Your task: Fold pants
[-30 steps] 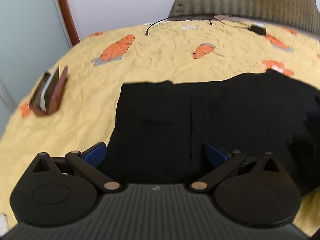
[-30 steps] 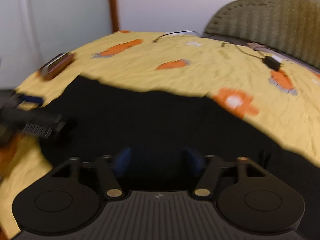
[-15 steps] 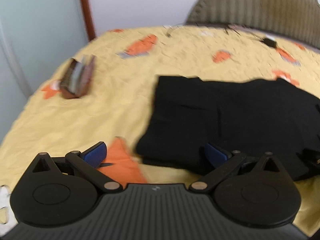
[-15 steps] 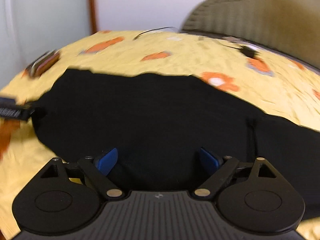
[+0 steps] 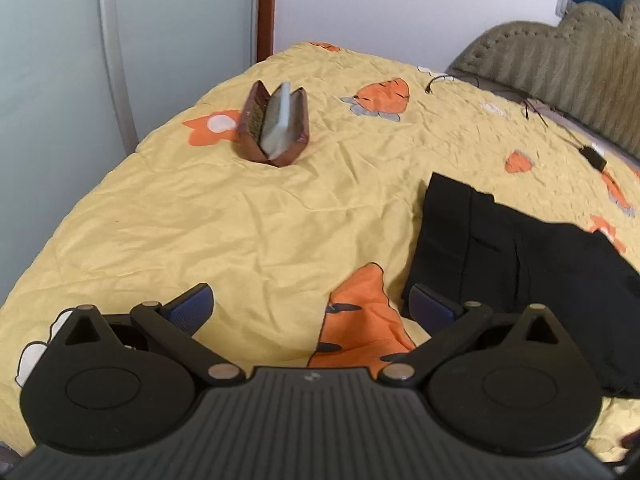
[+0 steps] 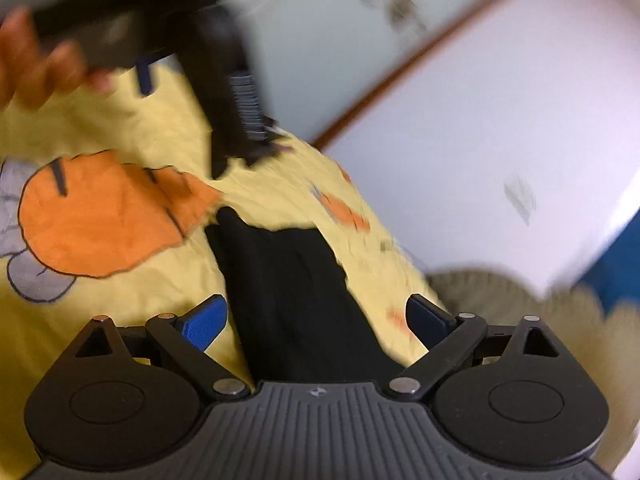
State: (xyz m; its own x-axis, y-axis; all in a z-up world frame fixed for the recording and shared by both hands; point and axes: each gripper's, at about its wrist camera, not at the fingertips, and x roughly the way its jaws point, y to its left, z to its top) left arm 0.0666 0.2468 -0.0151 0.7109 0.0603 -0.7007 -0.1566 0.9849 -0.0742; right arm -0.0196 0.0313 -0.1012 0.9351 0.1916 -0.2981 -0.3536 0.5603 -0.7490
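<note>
The black pants [image 5: 520, 264] lie folded flat on the yellow carrot-print bedspread [image 5: 240, 220], at the right of the left wrist view. My left gripper [image 5: 310, 306] is open and empty, over bare bedspread just left of the pants' near corner. In the blurred, tilted right wrist view the pants [image 6: 296, 296] run up between the fingers of my right gripper [image 6: 316, 318], which is open and holds nothing. The left gripper [image 6: 192, 40] and the hand on it show blurred at the top left there.
A brown case standing open with a pale block inside [image 5: 276, 124] sits on the bed's far left. A black cable with a plug [image 5: 592, 156] lies near the olive padded headboard [image 5: 560, 64]. Pale wardrobe doors [image 5: 60, 60] rise at the left.
Both grippers have pulled back off the pants. The left one swung left, so the pants now lie to its right. The right one has tilted up and rolled, its view blurred.
</note>
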